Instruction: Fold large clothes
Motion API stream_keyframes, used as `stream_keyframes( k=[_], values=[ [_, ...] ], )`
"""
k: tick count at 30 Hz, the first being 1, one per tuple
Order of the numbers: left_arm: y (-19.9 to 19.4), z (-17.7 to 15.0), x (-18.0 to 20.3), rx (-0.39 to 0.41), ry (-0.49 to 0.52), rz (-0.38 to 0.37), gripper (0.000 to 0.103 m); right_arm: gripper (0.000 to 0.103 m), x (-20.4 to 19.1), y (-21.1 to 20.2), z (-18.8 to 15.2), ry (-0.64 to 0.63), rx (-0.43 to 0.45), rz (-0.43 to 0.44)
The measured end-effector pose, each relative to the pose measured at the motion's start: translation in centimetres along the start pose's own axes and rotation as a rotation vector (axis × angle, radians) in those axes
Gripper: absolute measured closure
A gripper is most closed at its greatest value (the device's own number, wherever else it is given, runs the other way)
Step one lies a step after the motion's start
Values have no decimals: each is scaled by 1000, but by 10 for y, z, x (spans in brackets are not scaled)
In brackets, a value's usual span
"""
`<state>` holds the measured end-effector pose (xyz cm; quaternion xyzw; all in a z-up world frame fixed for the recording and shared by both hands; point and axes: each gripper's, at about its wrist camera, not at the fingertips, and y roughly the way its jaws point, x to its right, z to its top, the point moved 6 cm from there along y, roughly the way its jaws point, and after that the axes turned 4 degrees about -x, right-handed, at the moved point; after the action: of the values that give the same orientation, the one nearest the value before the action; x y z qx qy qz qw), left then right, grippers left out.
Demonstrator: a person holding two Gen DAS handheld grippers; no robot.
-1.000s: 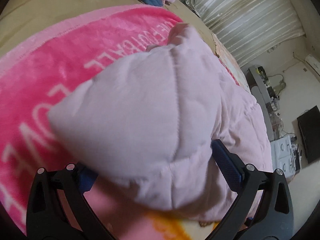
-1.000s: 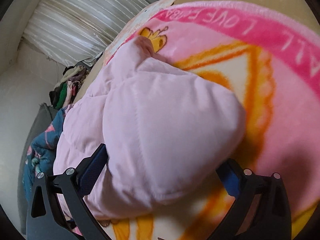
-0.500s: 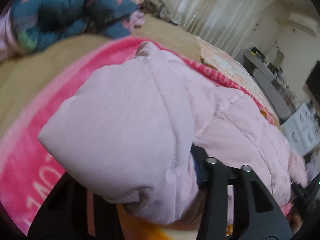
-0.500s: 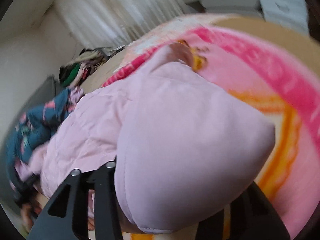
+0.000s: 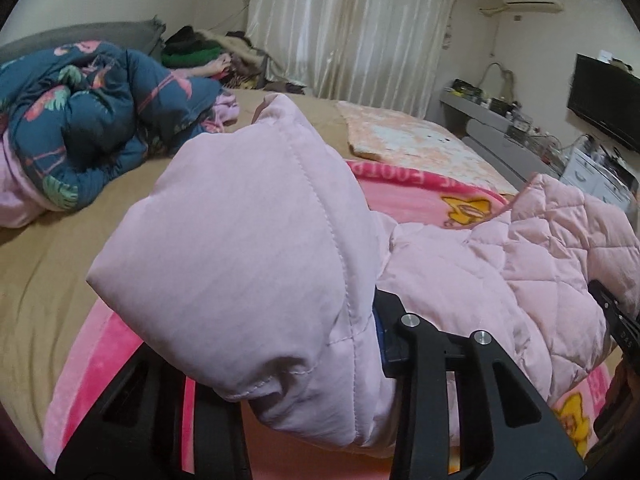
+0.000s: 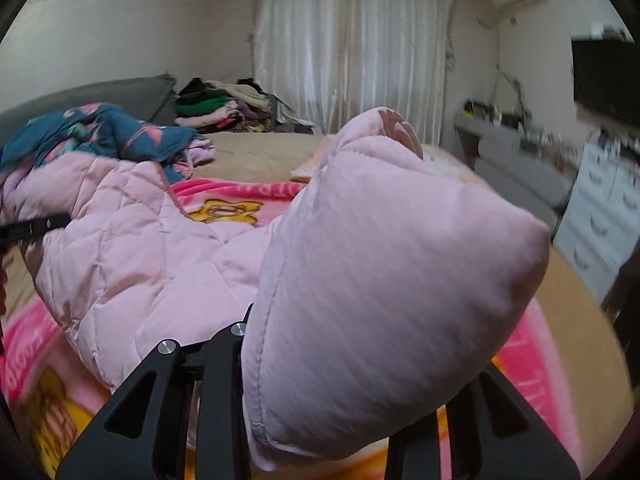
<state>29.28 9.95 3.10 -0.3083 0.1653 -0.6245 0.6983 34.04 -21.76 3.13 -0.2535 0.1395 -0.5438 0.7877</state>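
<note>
Item: pink quilted jacket (image 5: 520,264), held above a pink cartoon-print blanket (image 5: 420,200) on a tan-covered bed (image 5: 60,264); its left padded corner (image 5: 248,256) is pinched in the left gripper (image 5: 320,360) and its right padded corner (image 6: 392,280) in the right gripper (image 6: 340,392), both sets of jaws closing on the fabric lodged between them. Step judged in hand: the lift of both gripped corners, ahead of the first fold. Next move judged to require both corners to be carried together across the jacket's body and laid down evenly, with the grips kept firm so the slippery padding is not lost.
</note>
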Motion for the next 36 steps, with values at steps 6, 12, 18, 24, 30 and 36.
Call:
stream_keyframes(
  k=[6, 12, 18, 24, 30, 36],
  values=[
    [-39, -24, 3, 15, 35, -7, 75, 76, -9, -42, -19, -37, 18, 3],
    [-52, -46, -2, 10, 57, 7, 74, 76, -16, -67, -39, -46, 7, -4],
    [-54, -73, -2, -3, 100, 58, 73, 75, -16, -73, -61, -18, -22, -14],
    [-47, -90, -10, -34, 101, 96, 71, 73, -7, -62, -81, 68, -74, -31],
    [-39, -107, -20, -58, 90, 118, 69, 70, 10, -40, -100, 195, -155, -41],
    [-35, -117, -24, -73, 84, 123, 67, 60, 31, -19, -133, 407, -239, -4]
  ],
)
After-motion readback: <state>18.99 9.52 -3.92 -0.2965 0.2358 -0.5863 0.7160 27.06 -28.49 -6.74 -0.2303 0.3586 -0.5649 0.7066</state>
